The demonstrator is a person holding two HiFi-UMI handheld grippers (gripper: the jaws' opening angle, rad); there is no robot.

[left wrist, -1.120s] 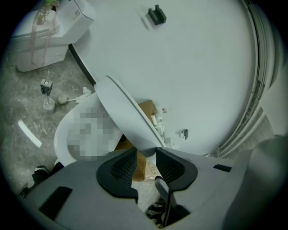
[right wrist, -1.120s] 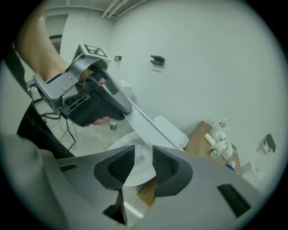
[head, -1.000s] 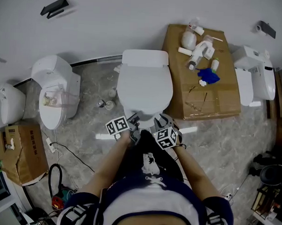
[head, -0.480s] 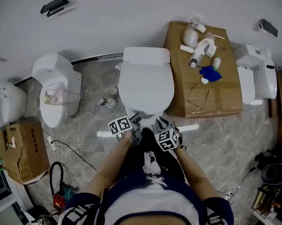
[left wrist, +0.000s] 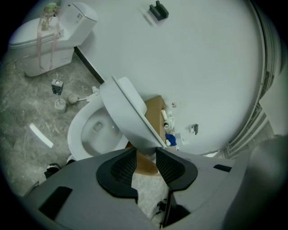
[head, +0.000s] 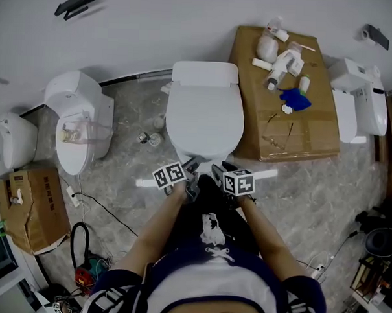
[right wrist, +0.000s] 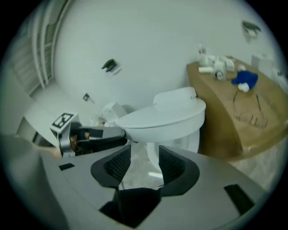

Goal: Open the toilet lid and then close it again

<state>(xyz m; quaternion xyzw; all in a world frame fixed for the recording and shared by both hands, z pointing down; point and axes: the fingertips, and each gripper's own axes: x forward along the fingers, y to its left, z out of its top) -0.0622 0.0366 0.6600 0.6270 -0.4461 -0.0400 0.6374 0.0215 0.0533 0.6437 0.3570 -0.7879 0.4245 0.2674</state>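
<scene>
The white toilet (head: 203, 146) stands in the middle of the head view, its lid (head: 204, 111) low over the bowl. In the left gripper view the lid (left wrist: 128, 114) is tilted up, with the open bowl (left wrist: 90, 132) showing beneath it. My left gripper (head: 192, 164) is shut on the lid's front edge, and the rim sits between its pads (left wrist: 123, 168). The right gripper view shows the left gripper (right wrist: 119, 133) holding that edge from the left side. My right gripper (head: 219, 168) hangs just in front of the bowl. Its jaws are opening with nothing between them (right wrist: 145, 155).
A second toilet (head: 77, 125) stands at the left, a third (head: 361, 95) at the far right. A big cardboard sheet (head: 301, 134) with white parts and a blue item lies right of the toilet. A cardboard box (head: 28, 207), cables (head: 83, 206) and a white strip (head: 146, 182) are on the floor.
The right gripper has rolled, so its marker cube now faces up, and it has slid a little toward the bowl's front. The left gripper keeps hold of the lid's edge.
</scene>
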